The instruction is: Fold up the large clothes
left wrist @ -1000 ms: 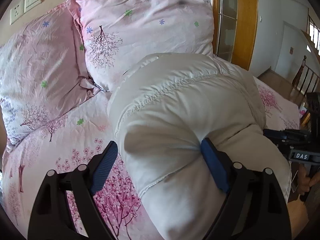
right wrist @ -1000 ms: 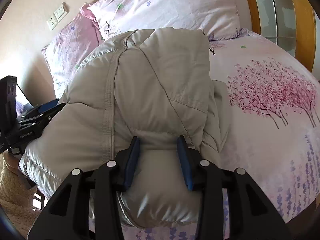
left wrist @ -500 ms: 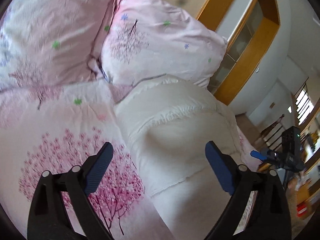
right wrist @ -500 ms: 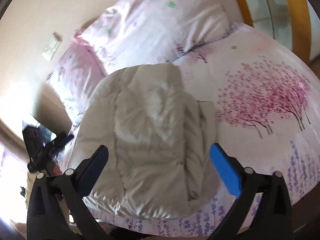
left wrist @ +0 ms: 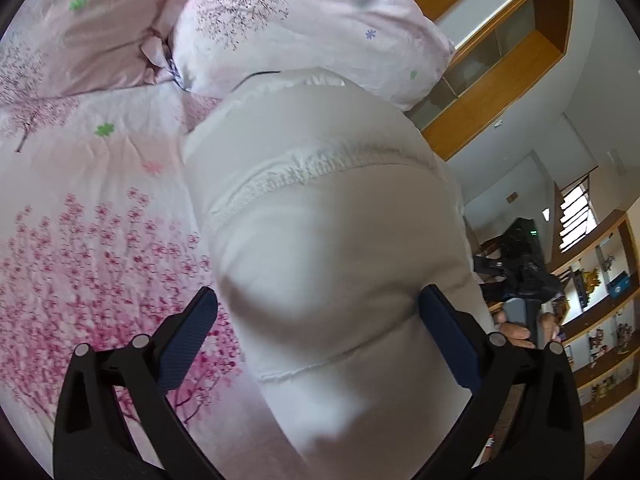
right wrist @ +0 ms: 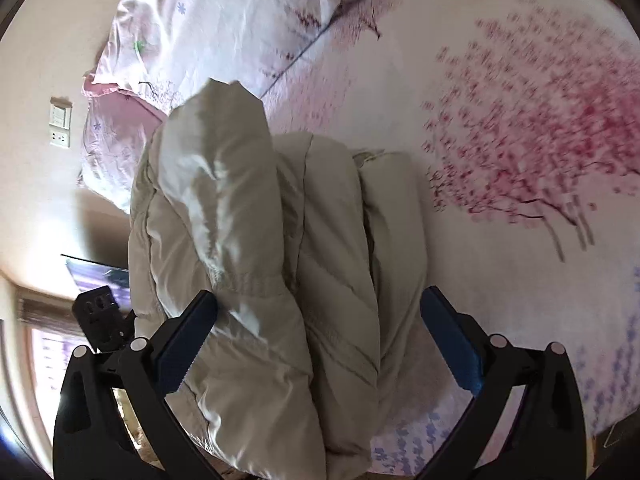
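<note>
With my left fingers (left wrist: pixel 316 336) spread wide around the near bulge of the puffy white jacket (left wrist: pixel 320 220), nothing is clamped; whether the blue pads touch the fabric I cannot tell. My right fingers (right wrist: pixel 318 336) are likewise wide apart, straddling the same jacket (right wrist: pixel 280 280) without gripping it. It lies bundled in thick rolls near the bed's (left wrist: pixel 80 200) edge, its far end against the pillows (left wrist: pixel 312 32). I judge the main risk is the stuffed padding springing open, since nothing pins the folds, or the bundle sliding off the near edge, which the right view shows close below it. Open bedspread (right wrist: pixel 520 240) lies to the right of the jacket there, so I would shift it that way; the pillows block the far side.
</note>
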Demonstrator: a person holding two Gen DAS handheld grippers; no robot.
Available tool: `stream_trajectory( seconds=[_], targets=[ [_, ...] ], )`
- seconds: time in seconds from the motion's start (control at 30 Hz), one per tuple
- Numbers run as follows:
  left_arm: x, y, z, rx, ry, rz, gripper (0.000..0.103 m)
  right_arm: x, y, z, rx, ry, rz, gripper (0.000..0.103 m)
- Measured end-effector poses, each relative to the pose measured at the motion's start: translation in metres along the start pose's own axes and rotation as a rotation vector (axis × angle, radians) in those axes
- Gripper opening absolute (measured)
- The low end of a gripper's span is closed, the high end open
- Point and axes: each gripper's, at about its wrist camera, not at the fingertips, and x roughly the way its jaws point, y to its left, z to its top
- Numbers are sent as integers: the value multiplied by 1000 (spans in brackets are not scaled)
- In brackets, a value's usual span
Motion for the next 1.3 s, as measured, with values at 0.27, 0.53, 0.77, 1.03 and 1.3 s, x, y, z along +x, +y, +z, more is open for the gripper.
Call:
stream_trajectory(
  seconds=[0.27,0.53,0.77,1.03,1.3],
  targets=[
    [12,5,0,-35,37,-71,101,19,-25,7,51,100,141,102],
    [22,9,6,-50,69,-100,101,42,-18,12,-22,195,240,102],
    [30,7,18,-47,88,-95,101,50,-4,13,-85,239,214,102],
    [34,22,24,-109,81,-139,101,51,-2,4,-97,199,244,96],
    [18,20,24,-62,16,-181,78,44,-4,-24,-147,117,418,61]
  ],
)
